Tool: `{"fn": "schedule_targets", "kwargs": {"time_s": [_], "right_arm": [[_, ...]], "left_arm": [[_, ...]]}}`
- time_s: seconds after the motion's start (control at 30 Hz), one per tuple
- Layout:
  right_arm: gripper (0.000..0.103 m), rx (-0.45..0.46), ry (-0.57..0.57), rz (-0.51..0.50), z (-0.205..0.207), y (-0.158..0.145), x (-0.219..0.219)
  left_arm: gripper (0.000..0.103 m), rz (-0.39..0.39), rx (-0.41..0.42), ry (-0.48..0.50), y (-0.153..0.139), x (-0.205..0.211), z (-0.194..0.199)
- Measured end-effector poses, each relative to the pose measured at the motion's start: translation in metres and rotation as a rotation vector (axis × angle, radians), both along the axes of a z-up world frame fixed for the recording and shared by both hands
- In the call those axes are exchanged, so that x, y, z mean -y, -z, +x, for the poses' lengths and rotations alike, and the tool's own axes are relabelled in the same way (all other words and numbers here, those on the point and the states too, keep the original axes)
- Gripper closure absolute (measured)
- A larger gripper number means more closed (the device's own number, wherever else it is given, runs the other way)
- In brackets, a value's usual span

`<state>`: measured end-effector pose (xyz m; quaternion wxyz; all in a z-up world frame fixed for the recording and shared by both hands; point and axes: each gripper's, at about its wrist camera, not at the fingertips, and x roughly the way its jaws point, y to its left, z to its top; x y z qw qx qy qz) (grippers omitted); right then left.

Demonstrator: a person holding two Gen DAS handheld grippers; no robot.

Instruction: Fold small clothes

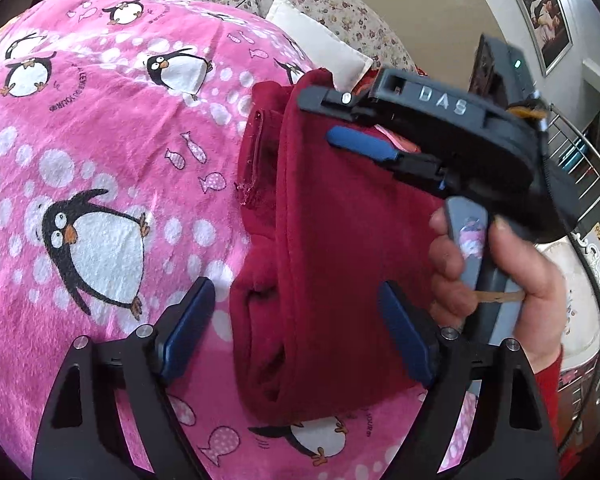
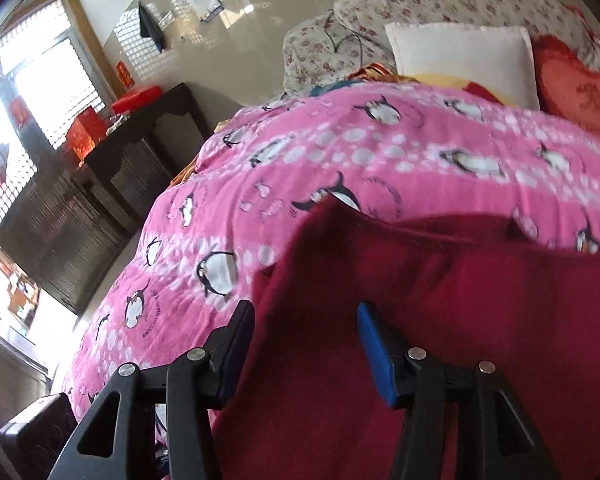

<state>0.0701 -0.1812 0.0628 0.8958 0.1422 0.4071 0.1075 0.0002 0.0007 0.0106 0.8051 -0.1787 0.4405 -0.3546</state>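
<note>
A dark red garment (image 1: 331, 264) lies folded lengthwise on a pink penguin blanket (image 1: 100, 152). My left gripper (image 1: 300, 320) is open, its jaws spread over the garment's near end, touching nothing that I can see. The right gripper (image 1: 363, 128) shows in the left wrist view, held in a hand over the garment's far end, jaws apart. In the right wrist view the right gripper (image 2: 305, 344) is open above the red garment (image 2: 439, 320), with a raised fold edge between its fingers. The blanket (image 2: 339, 152) stretches beyond.
A white pillow (image 2: 463, 58), a red heart cushion (image 2: 579, 92) and floral bedding (image 2: 419, 0) lie at the bed's far end. A dark wooden cabinet (image 2: 100, 184) with red boxes stands left of the bed. A metal railing (image 1: 579, 152) is at the right.
</note>
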Motion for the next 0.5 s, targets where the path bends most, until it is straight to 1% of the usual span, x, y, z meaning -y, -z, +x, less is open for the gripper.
{"fn": "schedule_targets", "kwargs": {"time_s": [0.07,0.13,0.23,0.37,0.4,0.43,0.47,0.5], "right_arm": [[0.049,-0.009,-0.011,-0.019,0.005,-0.004,-0.008],[0.033,-0.018,-0.015,-0.040,0.011,-0.006,-0.014],[0.031,-0.107,-0.052,-0.138,0.029,-0.002,-0.034],[0.027,-0.159,-0.054,-0.278,0.043,0.006,-0.053],[0.021,-0.171,-0.061,-0.303,0.045,0.009,-0.058],[0.019,-0.180,-0.067,-0.321,0.047,0.012,-0.062],[0.016,-0.192,-0.072,-0.360,0.050,0.015,-0.068],[0.015,-0.201,-0.071,-0.393,0.052,0.019,-0.073]], "left_arm": [[0.019,0.001,0.001,0.000,0.001,0.000,0.003],[0.019,0.001,0.001,0.000,0.001,0.002,0.006],[0.019,-0.010,-0.005,0.000,0.002,0.001,0.007],[0.019,-0.022,-0.012,-0.001,0.003,-0.005,0.008],[0.019,-0.025,-0.013,-0.001,0.004,-0.006,0.009],[0.019,-0.027,-0.014,-0.001,0.004,-0.007,0.009],[0.019,-0.028,-0.015,-0.001,0.004,-0.008,0.010],[0.019,-0.028,-0.017,-0.003,0.005,-0.008,0.011]]}}
